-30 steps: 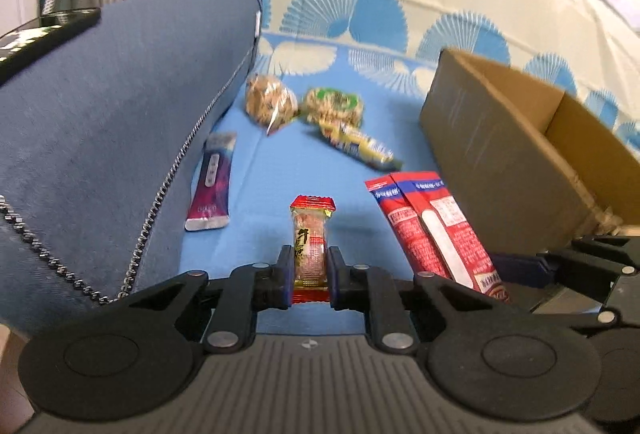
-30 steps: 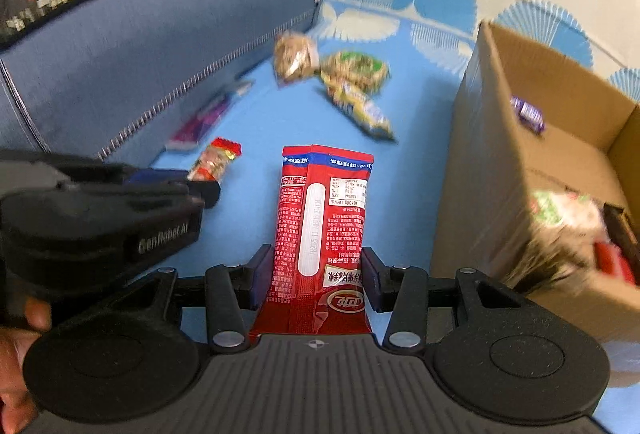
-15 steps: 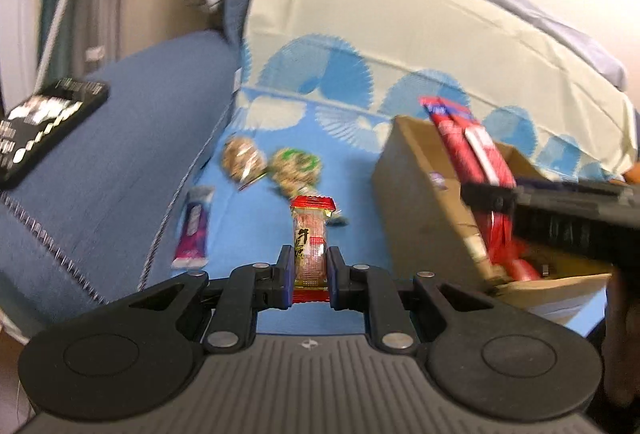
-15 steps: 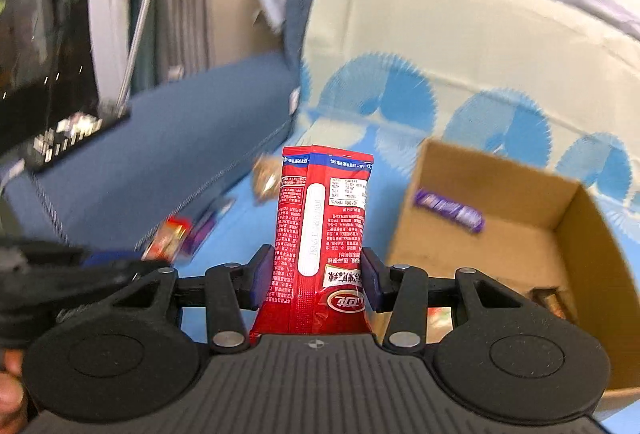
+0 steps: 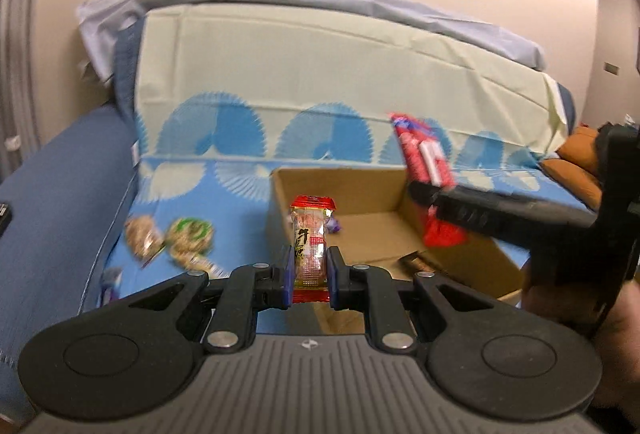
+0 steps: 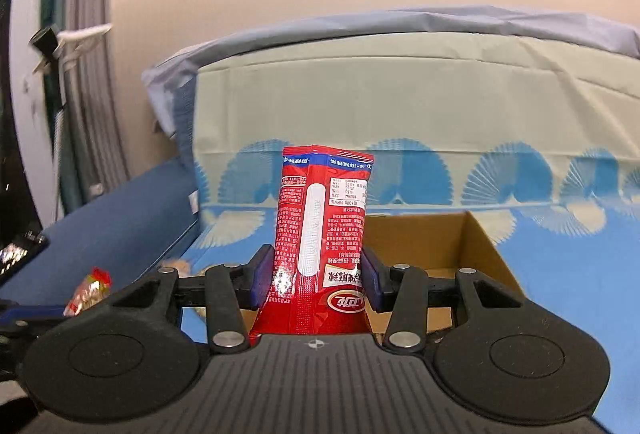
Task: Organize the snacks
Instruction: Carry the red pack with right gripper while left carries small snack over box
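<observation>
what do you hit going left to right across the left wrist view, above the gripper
blue sofa arm → two round snack packs → small red-topped snack in the left gripper → cardboard box → red packet in the right gripper

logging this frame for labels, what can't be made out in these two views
- Cardboard box floor, right wrist view: hidden by the red snack packet and right hand-held gripper.
- Loose snacks on the sofa, left wrist view: motion-blurred, labels unreadable.
- Dark item in the box, left wrist view: too blurred to identify.
</observation>
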The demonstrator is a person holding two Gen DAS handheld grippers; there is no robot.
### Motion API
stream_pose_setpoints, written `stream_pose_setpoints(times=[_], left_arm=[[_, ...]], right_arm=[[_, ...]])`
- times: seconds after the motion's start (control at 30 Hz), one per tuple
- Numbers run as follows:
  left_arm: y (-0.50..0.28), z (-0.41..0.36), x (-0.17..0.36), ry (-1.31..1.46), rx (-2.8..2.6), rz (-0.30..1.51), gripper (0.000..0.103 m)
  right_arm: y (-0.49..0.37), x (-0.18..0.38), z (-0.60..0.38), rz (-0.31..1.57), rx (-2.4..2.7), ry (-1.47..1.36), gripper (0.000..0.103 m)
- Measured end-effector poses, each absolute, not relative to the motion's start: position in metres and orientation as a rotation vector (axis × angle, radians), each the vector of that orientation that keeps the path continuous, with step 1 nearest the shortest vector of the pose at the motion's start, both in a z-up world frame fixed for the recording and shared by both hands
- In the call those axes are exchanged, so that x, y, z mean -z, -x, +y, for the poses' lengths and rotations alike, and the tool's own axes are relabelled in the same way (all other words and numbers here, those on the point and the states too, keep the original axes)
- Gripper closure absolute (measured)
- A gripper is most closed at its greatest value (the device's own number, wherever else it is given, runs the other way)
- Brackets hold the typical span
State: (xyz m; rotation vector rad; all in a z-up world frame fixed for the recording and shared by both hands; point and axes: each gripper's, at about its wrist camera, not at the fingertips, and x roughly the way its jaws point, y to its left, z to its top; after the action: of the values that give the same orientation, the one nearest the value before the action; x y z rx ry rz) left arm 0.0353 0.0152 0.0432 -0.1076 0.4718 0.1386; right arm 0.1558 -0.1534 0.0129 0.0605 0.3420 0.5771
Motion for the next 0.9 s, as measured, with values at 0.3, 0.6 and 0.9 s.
stream_pose_setpoints(times=[0.3, 0.6, 0.9], left_arm=[[-0.088, -0.012, -0.051, 0.084, -0.118, 0.481, 0.086], [-0.129, -0.031, -0.043, 0.072, -0.109, 0.525, 0.086], [-0.168, -0.039, -0.046, 0.062, -0.127, 0.522, 0.086]], right_arm=[[-0.165, -0.004, -0.166, 0.351, -0.550, -0.102, 0.055], [-0.174, -0.002, -0.184, 0.355, -0.511, -0.181, 0.055], [-0.186, 0.003, -0.193, 0.382, -0.463, -0.232, 0.055]])
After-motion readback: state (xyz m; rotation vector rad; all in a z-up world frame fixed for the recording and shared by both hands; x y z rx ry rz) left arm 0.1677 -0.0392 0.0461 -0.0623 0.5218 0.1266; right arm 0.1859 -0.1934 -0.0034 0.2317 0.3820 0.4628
